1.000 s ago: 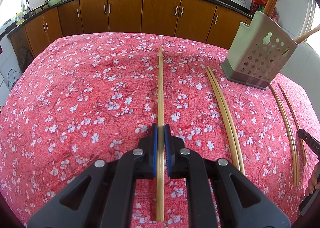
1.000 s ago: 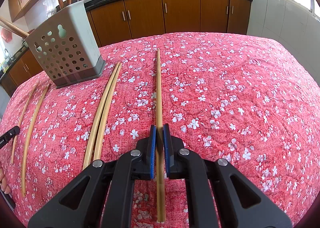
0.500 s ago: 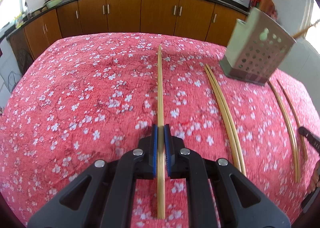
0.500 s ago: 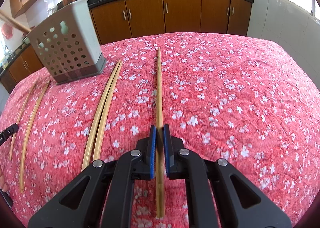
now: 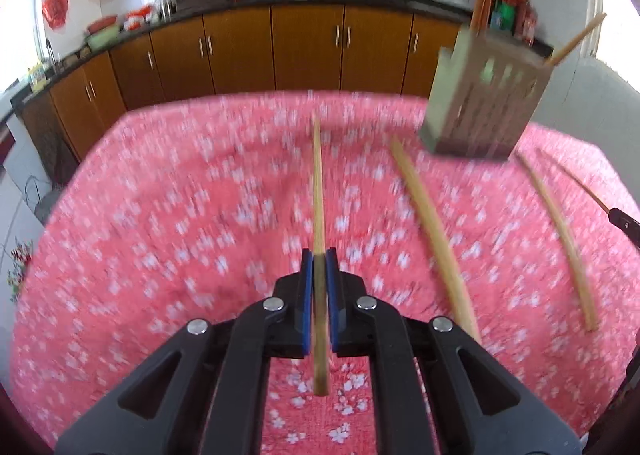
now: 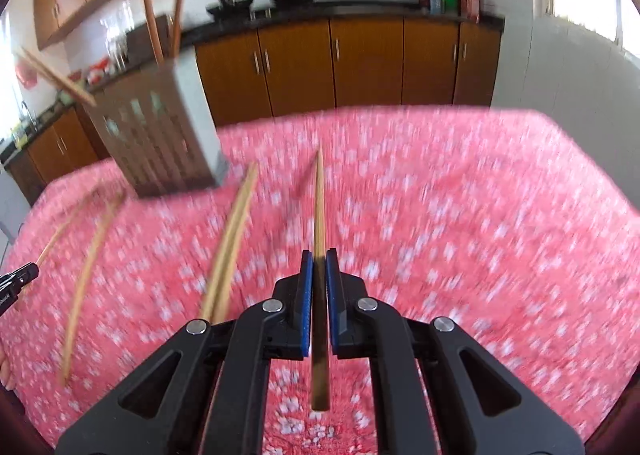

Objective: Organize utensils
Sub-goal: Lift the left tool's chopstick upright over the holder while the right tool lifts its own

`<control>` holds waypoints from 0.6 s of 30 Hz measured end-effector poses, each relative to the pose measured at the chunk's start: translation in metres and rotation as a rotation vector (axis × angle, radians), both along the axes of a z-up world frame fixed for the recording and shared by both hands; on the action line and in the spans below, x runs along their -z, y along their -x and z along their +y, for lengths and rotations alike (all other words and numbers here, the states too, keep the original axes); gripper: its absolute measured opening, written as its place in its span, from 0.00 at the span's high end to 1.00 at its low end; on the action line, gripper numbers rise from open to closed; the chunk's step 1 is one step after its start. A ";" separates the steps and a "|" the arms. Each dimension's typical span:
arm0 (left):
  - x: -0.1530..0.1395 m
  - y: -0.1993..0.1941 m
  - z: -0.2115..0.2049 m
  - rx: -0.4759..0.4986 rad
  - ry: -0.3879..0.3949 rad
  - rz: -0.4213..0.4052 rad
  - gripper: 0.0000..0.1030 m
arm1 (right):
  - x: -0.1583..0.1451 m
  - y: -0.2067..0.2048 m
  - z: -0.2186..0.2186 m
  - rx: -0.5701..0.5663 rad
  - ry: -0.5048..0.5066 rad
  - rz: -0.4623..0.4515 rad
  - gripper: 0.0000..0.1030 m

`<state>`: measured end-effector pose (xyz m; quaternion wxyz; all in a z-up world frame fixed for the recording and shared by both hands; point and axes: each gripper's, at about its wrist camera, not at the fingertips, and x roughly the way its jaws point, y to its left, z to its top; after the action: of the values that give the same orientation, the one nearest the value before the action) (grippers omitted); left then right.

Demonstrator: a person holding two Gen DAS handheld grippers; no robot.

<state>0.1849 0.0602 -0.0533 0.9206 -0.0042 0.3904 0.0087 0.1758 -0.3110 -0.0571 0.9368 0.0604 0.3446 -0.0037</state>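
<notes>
My left gripper (image 5: 319, 255) grips a bamboo chopstick (image 5: 318, 183) between its blue pads, its jaws still closing tighter, and the stick is lifted off the red floral tablecloth (image 5: 160, 215). In the right wrist view, my right gripper (image 6: 319, 255) is shut on another chopstick (image 6: 319, 199), also raised. A grey perforated utensil holder (image 5: 484, 103) with several sticks in it stands at the far right, and at the far left (image 6: 160, 139) in the right wrist view. Both views are motion-blurred.
A pair of chopsticks (image 5: 432, 231) lies on the cloth between the grippers, seen too as the pair (image 6: 230, 243). More loose chopsticks (image 5: 560, 239) lie beyond it. Brown kitchen cabinets (image 5: 304, 47) stand behind the table.
Both grippers have risen with their chopsticks, which now hang clear of the cloth. The table and the holder look farther away and lower in both views.
</notes>
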 end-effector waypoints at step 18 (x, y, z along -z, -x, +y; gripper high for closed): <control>-0.123 0.006 -0.002 0.038 0.063 -0.275 0.92 | -0.082 0.008 0.000 -0.007 -0.030 -0.234 0.93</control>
<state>0.1791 0.0585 0.0702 0.9649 -0.0271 0.2604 -0.0217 0.1678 -0.3112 0.0251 0.9697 0.0732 0.2330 0.0118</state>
